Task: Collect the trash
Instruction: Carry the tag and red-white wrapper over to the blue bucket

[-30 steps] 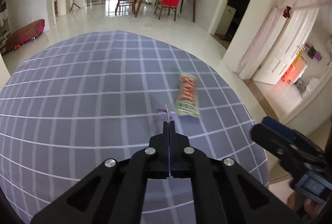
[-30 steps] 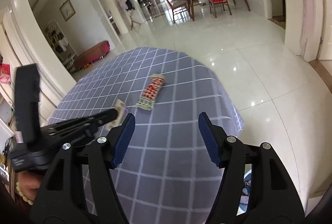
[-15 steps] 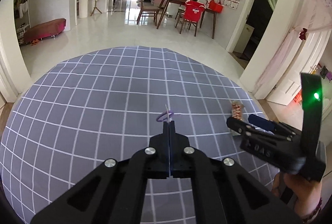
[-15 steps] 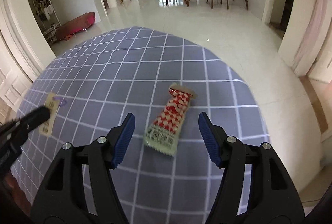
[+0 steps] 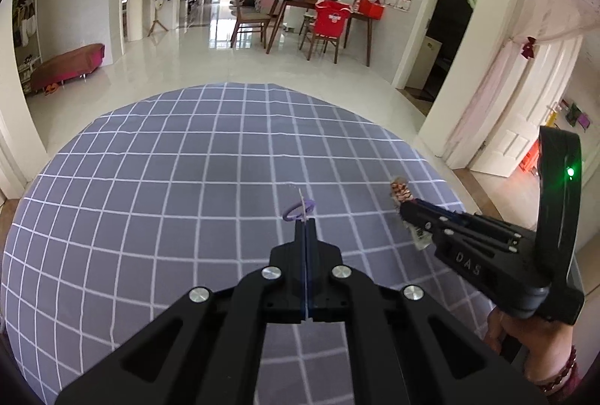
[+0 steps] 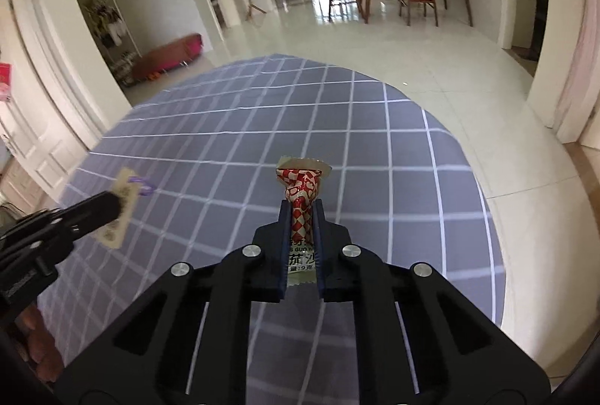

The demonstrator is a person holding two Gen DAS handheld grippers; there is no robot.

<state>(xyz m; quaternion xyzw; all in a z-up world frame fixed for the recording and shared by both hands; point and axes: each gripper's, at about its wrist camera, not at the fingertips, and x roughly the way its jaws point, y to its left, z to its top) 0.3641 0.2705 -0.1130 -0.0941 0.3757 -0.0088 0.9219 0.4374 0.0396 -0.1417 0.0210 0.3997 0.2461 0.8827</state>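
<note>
both pieces are gathered: right gripper [image 6: 301, 217] clenched on the crinkled red-and-white checked plastic sachet [image 6: 300, 195] between its fingers; left gripper [image 5: 305, 223] pinching the beige paper tag with purple loop [image 6: 122, 208]. disposal remains, no bin visible.

Right gripper [image 5: 403, 208] body: letters "DAS". Snack wrapper [image 6: 300, 195]: "B GUO", Chinese characters, and "9克".

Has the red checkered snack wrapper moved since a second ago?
Yes. The wrapper lay flat on the checkered tablecloth; now the right gripper pinches it upright.
</note>
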